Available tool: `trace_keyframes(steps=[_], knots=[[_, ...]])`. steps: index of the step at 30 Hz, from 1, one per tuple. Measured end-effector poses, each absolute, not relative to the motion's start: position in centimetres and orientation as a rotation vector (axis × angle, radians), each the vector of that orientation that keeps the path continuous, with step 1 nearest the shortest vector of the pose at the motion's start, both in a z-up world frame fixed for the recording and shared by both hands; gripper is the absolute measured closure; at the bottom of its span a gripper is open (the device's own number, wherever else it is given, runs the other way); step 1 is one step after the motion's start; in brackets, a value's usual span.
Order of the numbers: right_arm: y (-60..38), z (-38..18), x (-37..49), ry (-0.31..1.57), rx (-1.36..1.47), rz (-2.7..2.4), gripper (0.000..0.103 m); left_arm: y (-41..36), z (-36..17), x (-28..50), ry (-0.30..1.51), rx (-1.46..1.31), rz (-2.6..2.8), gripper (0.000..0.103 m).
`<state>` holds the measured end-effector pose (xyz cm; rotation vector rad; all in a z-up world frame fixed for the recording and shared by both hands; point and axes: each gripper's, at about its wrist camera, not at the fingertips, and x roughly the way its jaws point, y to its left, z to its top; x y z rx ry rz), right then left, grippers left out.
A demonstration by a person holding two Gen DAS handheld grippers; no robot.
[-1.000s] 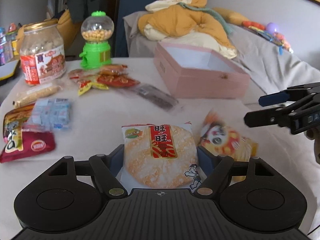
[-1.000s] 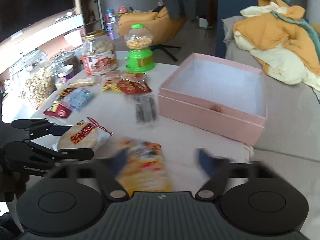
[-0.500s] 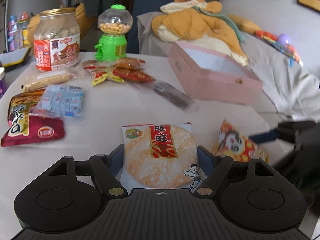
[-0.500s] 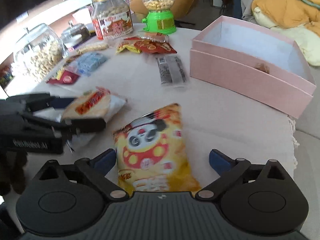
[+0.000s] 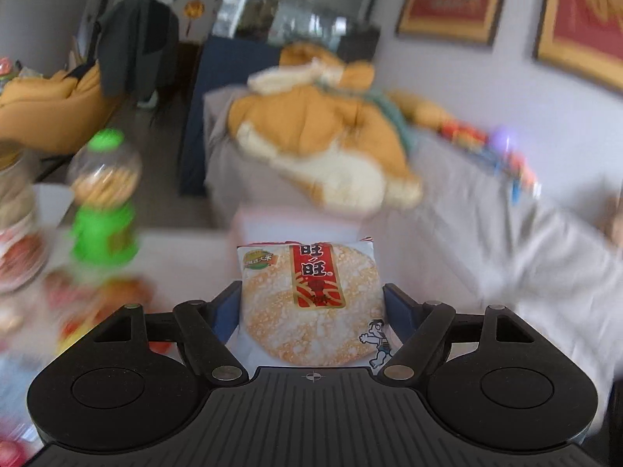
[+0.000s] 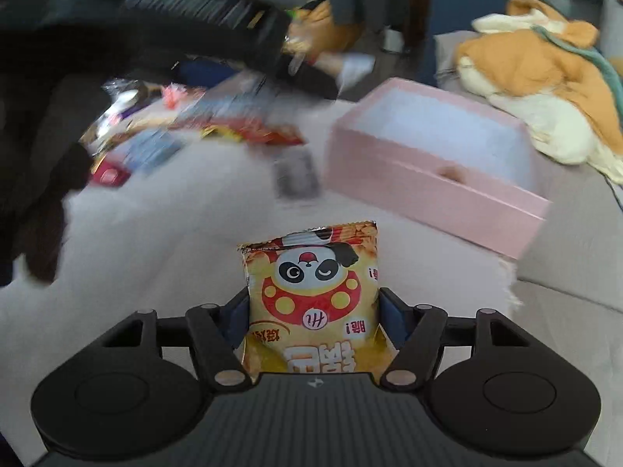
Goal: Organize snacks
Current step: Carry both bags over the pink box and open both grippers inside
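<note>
Two snack packets are in our grip at once, one per gripper. Through the left wrist camera we see the left gripper (image 5: 310, 303) pinching a rice cracker packet (image 5: 309, 301) by its sides, its blue pads (image 5: 227, 307) pressed against the white wrapper with the red label facing up. Everything beyond it is smeared with blur: a green gumball-style dispenser (image 5: 104, 198) stands far left on the pale table (image 5: 175, 257), red and orange wrappers (image 5: 97, 295) lie near it, and a heap of orange and cream bedding (image 5: 327, 148) sits on a grey sofa (image 5: 486, 214) farther back. A pale pink box (image 5: 296, 225) shows just behind the packet's top edge.

Through the right wrist camera we see the right gripper (image 6: 313, 311), its jaws just drawn in, clamped on a yellow panda snack bag (image 6: 313, 288) that stands upright between the blue pads (image 6: 391, 319). The open pink box (image 6: 432, 167) lies far right on the table (image 6: 175, 241), well apart from the bag. A dark wrapped bar (image 6: 296, 175) rests just left of the box, with a blurred scatter of snack packets (image 6: 187, 132) farther left. Our other gripper, holding the cracker packet (image 6: 342, 68), crosses the upper left as a dark blur above that scatter.
</note>
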<state>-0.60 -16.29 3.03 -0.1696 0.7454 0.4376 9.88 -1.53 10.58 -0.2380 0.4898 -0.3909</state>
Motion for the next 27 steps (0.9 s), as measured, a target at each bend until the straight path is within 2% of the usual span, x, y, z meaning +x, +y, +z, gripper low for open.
trace_keyframes(steps=[3, 7, 13, 19, 27], knots=[[-18.0, 3.5, -0.2, 0.746, -0.125, 0.418, 0.036, -3.4, 11.0, 14.6, 0.451, -0.321, -0.401, 0.021], [-19.0, 3.1, 0.2, 0.761, -0.103, 0.387, 0.036, -7.2, 7.4, 20.3, 0.694, -0.197, -0.377, 0.025], [-20.1, 2.2, 1.4, 0.795, -0.074, 0.355, 0.036, -5.6, 6.2, 20.2, 0.645, -0.225, -0.379, 0.026], [-21.1, 2.3, 2.5, 0.817, -0.022, 0.337, 0.036, -1.0, 7.5, 17.0, 0.598, -0.247, -0.342, 0.026], [-23.0, 12.3, 7.9, 0.639, 0.048, 0.278, 0.036, 4.4, 6.9, 12.4, 0.633, -0.191, -0.309, 0.026]])
